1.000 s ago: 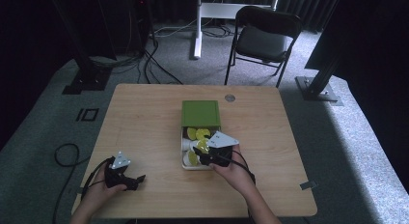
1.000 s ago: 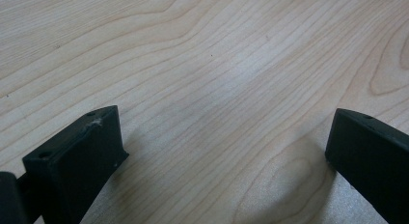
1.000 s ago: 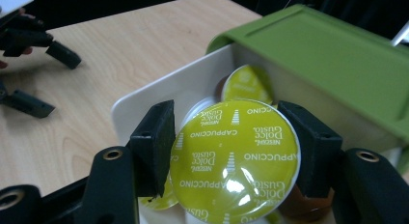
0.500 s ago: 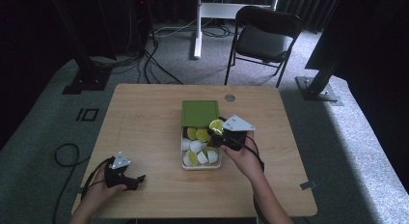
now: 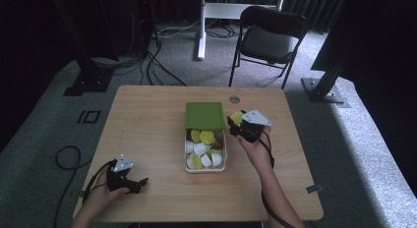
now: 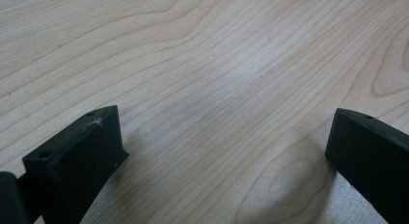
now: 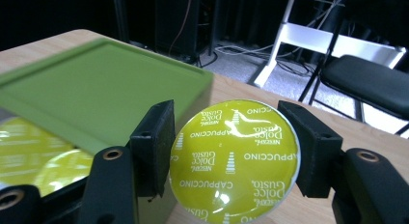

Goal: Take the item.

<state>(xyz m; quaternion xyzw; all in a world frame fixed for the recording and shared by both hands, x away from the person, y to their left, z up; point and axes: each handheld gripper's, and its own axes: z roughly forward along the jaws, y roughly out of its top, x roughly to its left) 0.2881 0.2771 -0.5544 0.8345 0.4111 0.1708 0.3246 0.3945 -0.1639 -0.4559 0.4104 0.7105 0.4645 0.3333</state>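
- Jaws of the right gripper (image 7: 231,151) close on a yellow-green coffee capsule (image 7: 235,159), one black jaw pressed to each side of its round rim; the foil lid faces the camera and reads "Dolce Gusto" and "Cappuccino".
- In the high view the right gripper (image 5: 239,125) holds that capsule (image 5: 236,118) above the table, just right of the green lid (image 5: 204,115) and clear of the box.
- The left gripper (image 6: 226,151) has its jaws spread wide, with nothing between them but bare wood; they sit low over the tabletop, and I cannot tell whether they touch it.
- In the high view the left gripper (image 5: 129,177) sits near the table's front left corner, well apart from the box, with a hand (image 5: 101,196) behind it.
- A clear plastic box (image 5: 205,166) stands near the middle of the table, holding more capsules (image 5: 207,137), some showing yellow-green tops and some white sides.
- The green lid lies on the far end of the box; in the right gripper view the green lid (image 7: 96,93) shows just left of the held capsule.
- The wooden table (image 5: 147,120) is light, with a small round grommet (image 5: 234,99) near its far edge.
- Grey carpet (image 5: 44,139) surrounds it; a black folding chair (image 5: 268,39) stands beyond, with cables (image 5: 162,56) on the floor and dark curtains behind.
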